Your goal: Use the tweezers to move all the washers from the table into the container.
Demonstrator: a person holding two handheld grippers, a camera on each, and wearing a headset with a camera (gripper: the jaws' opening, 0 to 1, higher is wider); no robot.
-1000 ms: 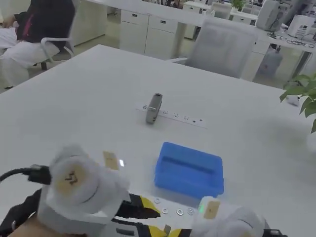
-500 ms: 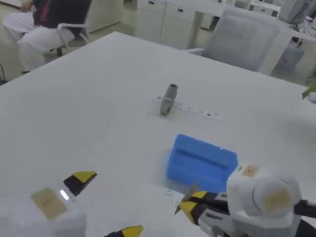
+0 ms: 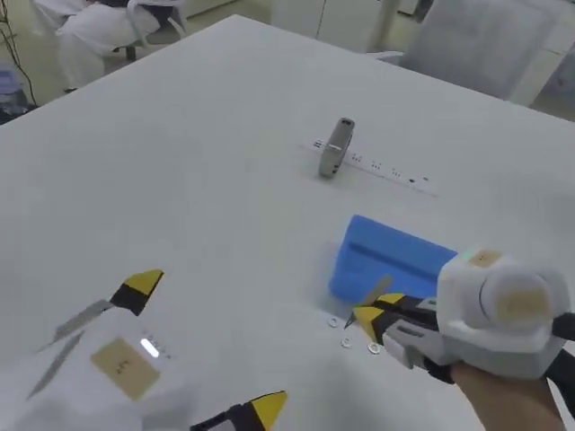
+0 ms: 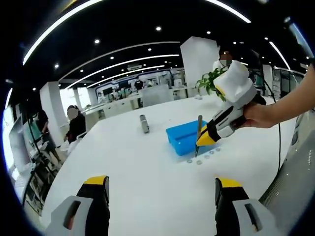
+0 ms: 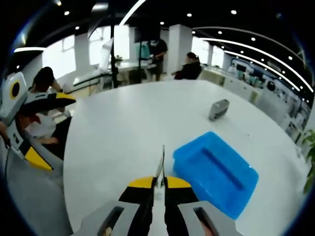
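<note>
My right tongs (image 3: 368, 316) are clamped on the tweezers (image 3: 381, 286), whose thin steel blades jut past the yellow tips. My left tongs (image 3: 207, 346) hang wide apart and empty, well off to the side over the worktop (image 3: 198, 180). The washers (image 3: 347, 342) lie flat just beside the near wall of the container (image 3: 355, 269), close under the tweezer points. I see none inside it yet.

For this pick I'd bring the points down on one ring, one blade through the hole and one outside the rim, then squeeze gently. These are small, thin metal rings on a smooth white surface, so I expect a flat push would only skate them away. The container is shallow, blue, rigid-looking plastic with a low lip, so a small lift should clear it.
</note>
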